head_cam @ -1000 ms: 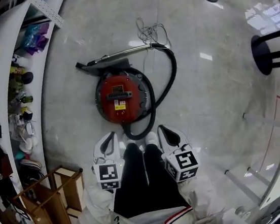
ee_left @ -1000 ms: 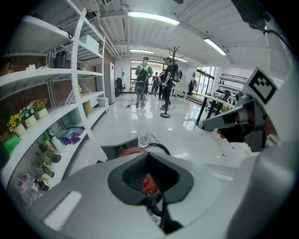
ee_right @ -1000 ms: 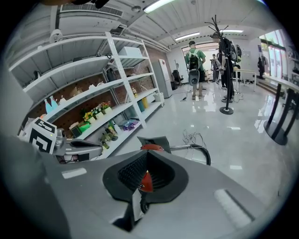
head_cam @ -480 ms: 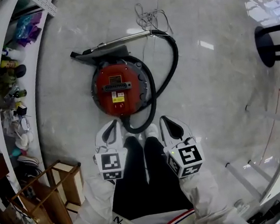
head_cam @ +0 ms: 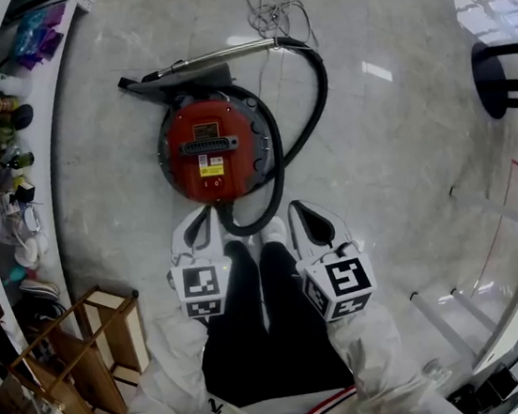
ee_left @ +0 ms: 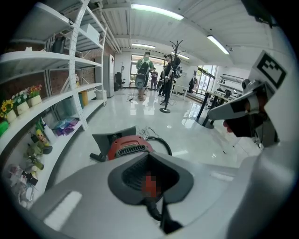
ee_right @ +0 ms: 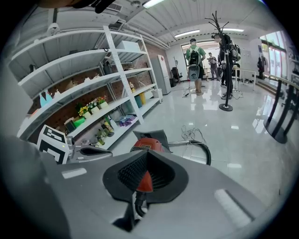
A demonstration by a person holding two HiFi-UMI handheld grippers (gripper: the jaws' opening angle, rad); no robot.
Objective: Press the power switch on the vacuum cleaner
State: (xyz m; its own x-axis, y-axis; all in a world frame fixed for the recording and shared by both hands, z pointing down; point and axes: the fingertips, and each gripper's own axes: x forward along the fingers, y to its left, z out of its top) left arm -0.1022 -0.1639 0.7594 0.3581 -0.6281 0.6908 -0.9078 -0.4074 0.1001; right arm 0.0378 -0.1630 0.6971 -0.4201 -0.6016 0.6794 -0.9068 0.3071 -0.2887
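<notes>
Power switch cannot be picked out on the vacuum cleaner [head_cam: 211,151]; only a label and a dark grille show on its top. The body is round, red and glossy, and stands on the floor [head_cam: 395,164] just beyond the person's feet, with a black hose [head_cam: 313,99] looping round its right side. The floor is pale, polished and reflective. Cluttered shelving [head_cam: 4,140] along the left is cut off by the frame. Left gripper [head_cam: 200,226] and right gripper [head_cam: 303,214] — jaws closed together, nothing between them — flank the legs, apart from the vacuum cleaner.

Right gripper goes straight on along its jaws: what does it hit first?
Likely the vacuum: its red body sits dead ahead of the right gripper. The hose loop lying in front of it could come first; depth is unclear.
</notes>
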